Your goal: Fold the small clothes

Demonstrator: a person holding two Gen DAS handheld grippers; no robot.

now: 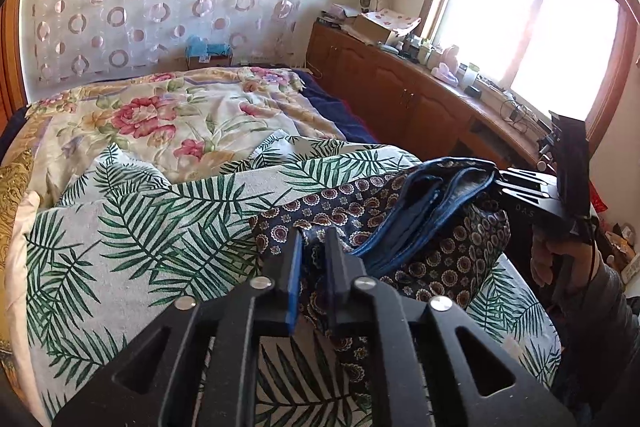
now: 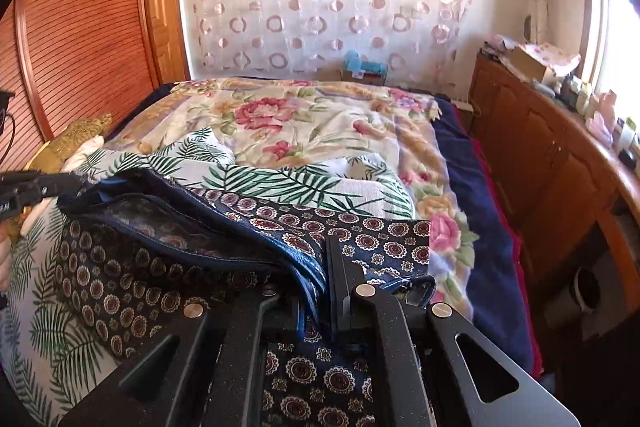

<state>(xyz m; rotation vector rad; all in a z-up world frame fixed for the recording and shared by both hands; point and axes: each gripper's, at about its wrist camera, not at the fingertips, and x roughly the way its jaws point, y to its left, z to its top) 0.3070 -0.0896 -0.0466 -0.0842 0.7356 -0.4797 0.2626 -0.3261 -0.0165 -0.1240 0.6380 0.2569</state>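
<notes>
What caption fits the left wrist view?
Both grippers, left gripper and right gripper, pinch the patterned navy garment above the palm-print sheet.

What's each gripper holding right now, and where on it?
Both grip the dark patterned garment, lifted over the palm-leaf sheet. The left gripper pinches a fold of its printed fabric; the right gripper clamps the bunched blue-trimmed edge.

Hidden, cropped and unreadable parts of the two wrist views

The left gripper [image 1: 312,247] has fabric of the navy patterned garment [image 1: 420,227] between its fingers, so the clamped edge is hidden; its body runs off the bottom edge. In the right wrist view the right gripper [image 2: 316,267] has its left finger buried under the garment's [image 2: 180,259] blue-trimmed folds. Items on the sideboard [image 1: 440,99] are too small to name, and the window [image 1: 532,23] is blown out white
</notes>
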